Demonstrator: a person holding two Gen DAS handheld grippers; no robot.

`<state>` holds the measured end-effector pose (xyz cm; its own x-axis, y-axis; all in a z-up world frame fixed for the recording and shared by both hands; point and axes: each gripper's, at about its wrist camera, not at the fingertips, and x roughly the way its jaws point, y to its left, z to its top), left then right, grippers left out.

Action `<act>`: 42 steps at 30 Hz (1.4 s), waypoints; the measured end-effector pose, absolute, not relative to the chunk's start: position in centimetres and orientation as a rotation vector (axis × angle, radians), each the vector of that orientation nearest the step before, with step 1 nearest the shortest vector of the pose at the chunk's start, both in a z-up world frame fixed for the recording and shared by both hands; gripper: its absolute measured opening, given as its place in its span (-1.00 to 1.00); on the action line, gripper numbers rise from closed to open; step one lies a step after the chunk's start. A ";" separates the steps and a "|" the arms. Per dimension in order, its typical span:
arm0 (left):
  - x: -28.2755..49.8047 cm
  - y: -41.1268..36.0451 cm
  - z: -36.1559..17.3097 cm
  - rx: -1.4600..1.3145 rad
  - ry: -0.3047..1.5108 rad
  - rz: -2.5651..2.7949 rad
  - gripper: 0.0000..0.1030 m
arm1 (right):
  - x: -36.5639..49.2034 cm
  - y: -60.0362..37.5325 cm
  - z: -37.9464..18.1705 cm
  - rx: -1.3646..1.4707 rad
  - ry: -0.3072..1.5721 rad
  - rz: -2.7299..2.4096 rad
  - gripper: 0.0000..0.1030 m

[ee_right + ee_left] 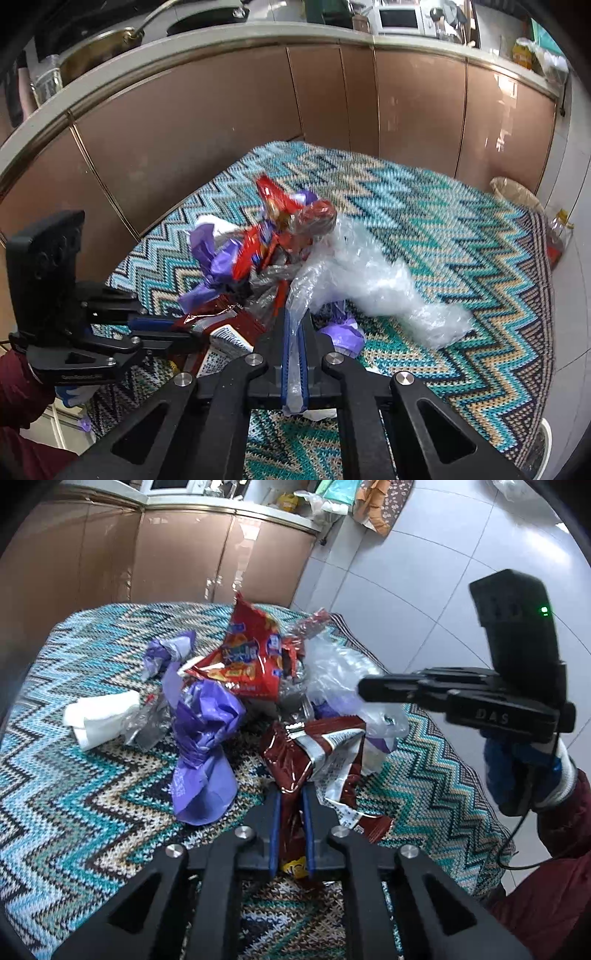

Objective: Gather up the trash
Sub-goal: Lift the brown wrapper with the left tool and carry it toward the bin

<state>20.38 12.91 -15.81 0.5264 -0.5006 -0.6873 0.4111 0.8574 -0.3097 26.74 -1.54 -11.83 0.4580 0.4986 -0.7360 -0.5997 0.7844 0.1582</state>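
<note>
Wrappers (317, 760) in both hand-held grippers

Both wrist cameras look steeply down, close over the near table edge (74, 812), sharing the trash pile (280, 251).

I see the dark red snack wrapper (317, 760) crumpled, pinched in the left tool. Clear plastic bag (354, 269) pinched in the right tool. Purple bags (203, 738), red packet (247, 653), white tissue (99, 716) heaped just beyond.
</note>
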 end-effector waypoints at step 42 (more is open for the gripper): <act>17.1 -8.4 -4.3 0.057 0.750 -0.607 -0.91 | 12.4 -28.4 -2.8 0.136 0.468 0.300 -0.93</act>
